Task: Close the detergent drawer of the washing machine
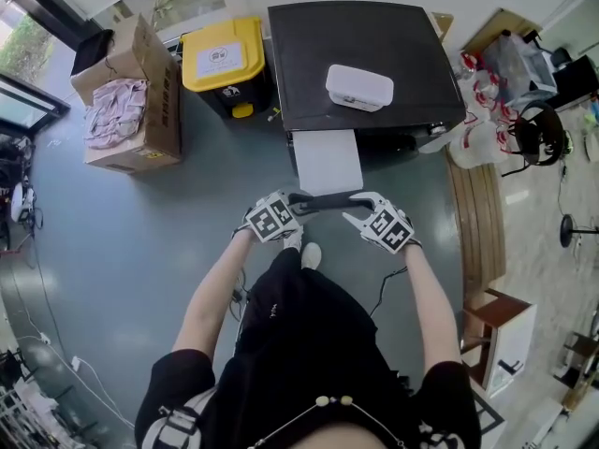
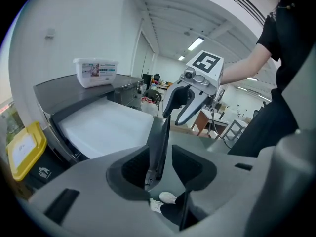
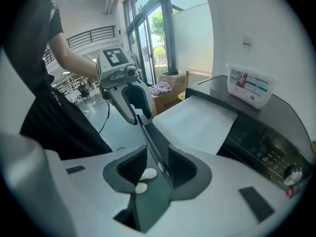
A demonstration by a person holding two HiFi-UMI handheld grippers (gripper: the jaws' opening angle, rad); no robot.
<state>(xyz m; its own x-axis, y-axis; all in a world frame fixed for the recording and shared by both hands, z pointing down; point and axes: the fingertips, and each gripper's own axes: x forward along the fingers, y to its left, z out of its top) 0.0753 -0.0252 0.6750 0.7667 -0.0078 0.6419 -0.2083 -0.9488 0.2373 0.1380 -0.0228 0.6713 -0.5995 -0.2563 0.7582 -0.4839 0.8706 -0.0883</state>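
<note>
Though the tub [image 1: 359, 87] label is illegible, left tongs [image 2: 162, 163] and right tongs [image 3: 157, 167] stand apart astride the drawer front [image 1: 328, 199].

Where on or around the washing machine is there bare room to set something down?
The dark machine top is bare left of and behind the white tub. The grey floor between the cardboard box and the person is open. Crowded: the drawer front, with the left tool and right tool at it, and the bags right of the machine.
</note>
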